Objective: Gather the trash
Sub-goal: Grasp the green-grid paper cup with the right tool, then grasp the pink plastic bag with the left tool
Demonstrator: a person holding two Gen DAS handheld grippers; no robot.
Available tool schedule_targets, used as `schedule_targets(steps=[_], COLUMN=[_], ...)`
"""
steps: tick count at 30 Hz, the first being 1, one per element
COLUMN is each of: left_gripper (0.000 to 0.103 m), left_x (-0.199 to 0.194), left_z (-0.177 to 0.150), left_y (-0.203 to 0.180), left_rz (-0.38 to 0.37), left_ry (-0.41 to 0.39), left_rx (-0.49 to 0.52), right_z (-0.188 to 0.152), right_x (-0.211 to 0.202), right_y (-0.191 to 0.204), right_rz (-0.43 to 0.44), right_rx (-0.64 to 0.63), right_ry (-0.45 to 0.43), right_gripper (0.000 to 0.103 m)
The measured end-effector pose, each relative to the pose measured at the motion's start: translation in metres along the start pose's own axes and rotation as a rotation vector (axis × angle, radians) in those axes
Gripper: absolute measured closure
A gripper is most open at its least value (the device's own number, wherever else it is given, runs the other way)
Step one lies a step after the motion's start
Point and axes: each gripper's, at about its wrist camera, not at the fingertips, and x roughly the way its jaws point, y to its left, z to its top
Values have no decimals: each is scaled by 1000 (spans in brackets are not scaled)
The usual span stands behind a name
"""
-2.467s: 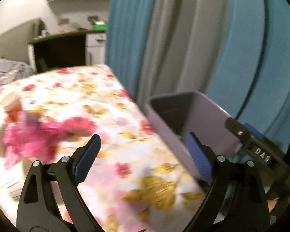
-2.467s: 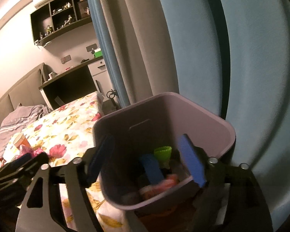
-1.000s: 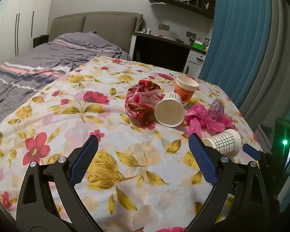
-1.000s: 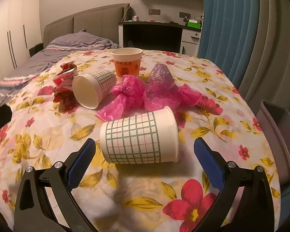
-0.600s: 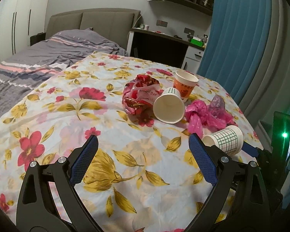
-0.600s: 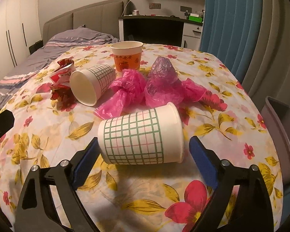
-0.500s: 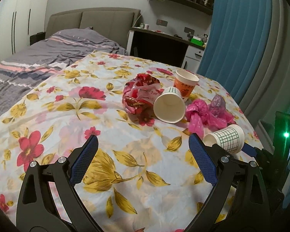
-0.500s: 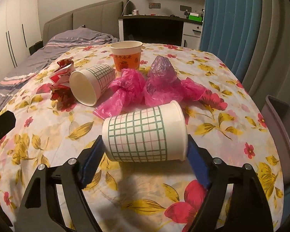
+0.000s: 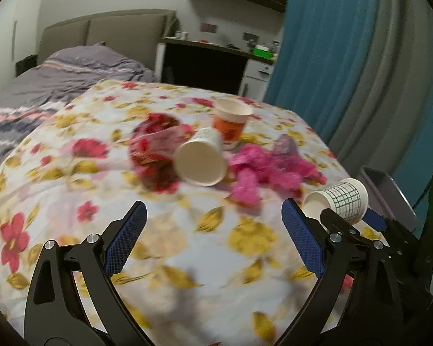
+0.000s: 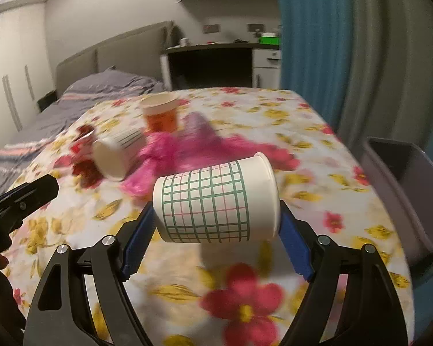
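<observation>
My right gripper [image 10: 216,236] is shut on a white paper cup with a green grid [image 10: 216,201], held on its side above the floral table [image 10: 317,201]; the cup also shows in the left wrist view [image 9: 336,201]. My left gripper [image 9: 213,239] is open and empty over the table. Ahead lie a second grid cup on its side [image 9: 200,160], an upright orange cup [image 9: 231,122], a crumpled red wrapper [image 9: 153,144] and pink plastic bags [image 9: 262,170]. The grey trash bin [image 10: 404,184] stands off the table's right edge.
A bed with grey bedding [image 9: 57,77] lies behind the table. A dark desk [image 9: 205,66] stands at the back. Blue and grey curtains [image 9: 346,57] hang on the right, close behind the bin.
My right gripper has closed on the grid cup and lifted it off the table. Both views have tilted up and shifted, with motion blur. My left gripper stays open.
</observation>
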Motion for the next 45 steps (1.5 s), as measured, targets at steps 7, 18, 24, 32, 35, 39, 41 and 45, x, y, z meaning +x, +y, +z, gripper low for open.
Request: schedule_targets(steps=[7, 18, 24, 32, 35, 39, 41, 45], left_gripper=[12, 38, 52, 76, 90, 97, 99, 99], left_x=[25, 103, 128, 142, 144, 140, 135, 116], left_z=[10, 14, 13, 15, 15, 14, 15, 17], left_y=[-42, -81, -90, -94, -94, -96, -100, -113], left_rz=[-98, -152, -136, -140, -151, -167, -175, -197], left_ry=[20, 160, 211, 241, 242, 226, 211, 157], left_rx=[48, 46, 35, 40, 45, 61, 79, 137], right_z=[-1, -6, -9, -9, -9, -9, -8, -7], right_x=[-16, -31, -33, -33, -33, -33, -34, -38], right_y=[-50, -92, -101, -104, -104, -106, -108, -110], right_rz=[-54, -82, -80, -74, -73, -74, -76, -82], right_rx=[99, 151, 152, 154, 155, 157, 159, 160], right_ry=[-32, -61, -56, -56, -57, -59, -60, -75], right_gripper=[25, 25, 25, 25, 25, 25, 25, 25])
